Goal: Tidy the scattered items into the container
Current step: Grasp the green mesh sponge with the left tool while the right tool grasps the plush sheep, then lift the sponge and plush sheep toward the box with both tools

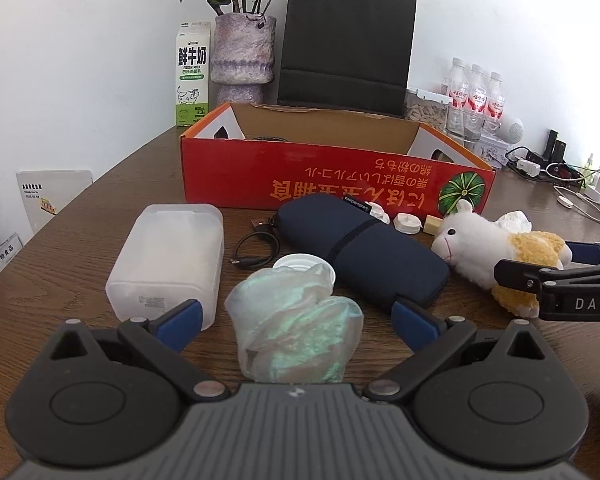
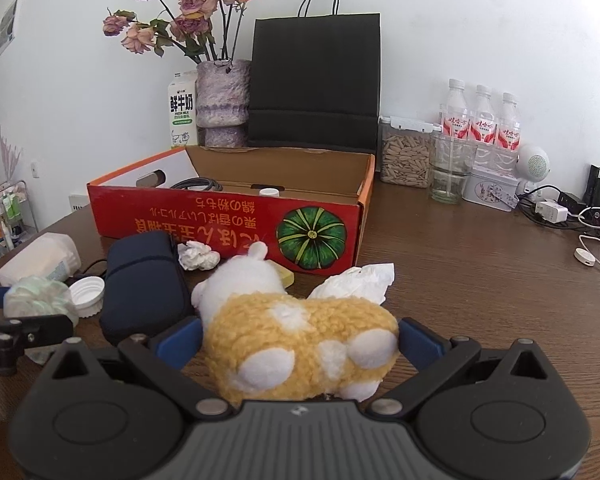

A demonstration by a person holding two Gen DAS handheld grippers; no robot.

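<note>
We see our right gripper [image 2: 300,338] with its blue pads on either side of the plush sheep [image 2: 300,336], the red box [image 2: 228,220] open beyond it.

Fuzzy plush toy [image 2: 300,336], printed cardboard box [image 1: 336,176], matt wood-grain table [image 2: 460,264], iridescent crinkled bag [image 1: 296,328]

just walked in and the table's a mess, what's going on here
A person with a handheld gripper in each hand is tidying loose items into the red cardboard box. The left gripper is open around a crumpled iridescent plastic bag; the right gripper has its fingers on both sides of the plush toy, though a firm grip cannot be confirmed. Still on the table: a navy pouch, a white plastic jar, a cable and crumpled tissues.
</note>
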